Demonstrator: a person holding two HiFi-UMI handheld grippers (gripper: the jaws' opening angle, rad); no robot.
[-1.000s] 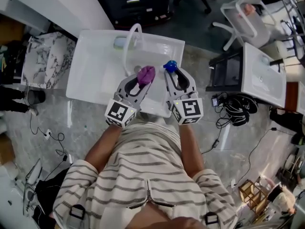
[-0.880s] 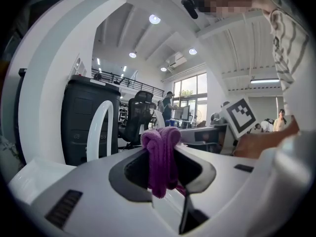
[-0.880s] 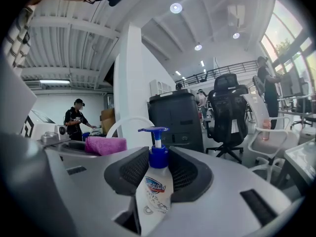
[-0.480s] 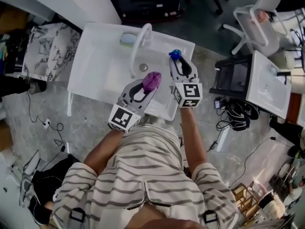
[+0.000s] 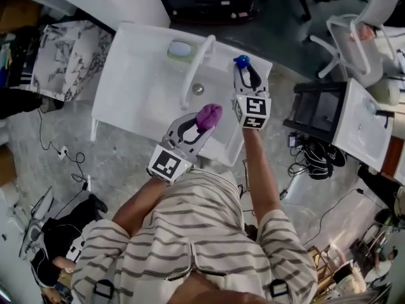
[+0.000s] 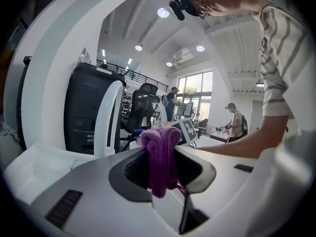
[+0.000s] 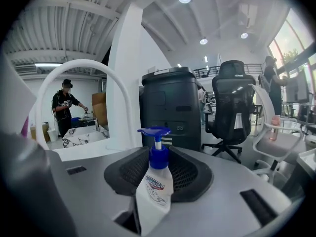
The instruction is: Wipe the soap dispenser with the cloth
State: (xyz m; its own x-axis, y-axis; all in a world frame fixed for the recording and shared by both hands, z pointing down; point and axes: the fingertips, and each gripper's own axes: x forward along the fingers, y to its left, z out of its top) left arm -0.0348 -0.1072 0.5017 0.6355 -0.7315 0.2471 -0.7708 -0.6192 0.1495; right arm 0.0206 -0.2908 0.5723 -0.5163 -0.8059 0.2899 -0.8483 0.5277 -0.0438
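My right gripper (image 5: 243, 70) is shut on a white soap dispenser (image 7: 154, 194) with a blue pump head (image 5: 241, 61), holding it upright over the far right corner of the white sink (image 5: 133, 75). A bunched purple cloth (image 5: 209, 116) sits clamped in my left gripper (image 5: 204, 120), above the sink's near right part. In the left gripper view the cloth (image 6: 160, 157) hangs between the jaws. The cloth and the dispenser are apart.
A tall white arched faucet (image 5: 197, 65) rises from the sink's back, between the two grippers, with the drain (image 5: 198, 88) below it and a pale soap bar (image 5: 180, 49) to its left. A marble-patterned slab (image 5: 63, 62) stands left; a second sink (image 5: 361, 122) and office chairs (image 5: 361, 24) right.
The right gripper has carried the dispenser away from me and down toward the sink's far right corner. The left gripper with the cloth has sunk slightly. The gap between cloth and dispenser has widened.
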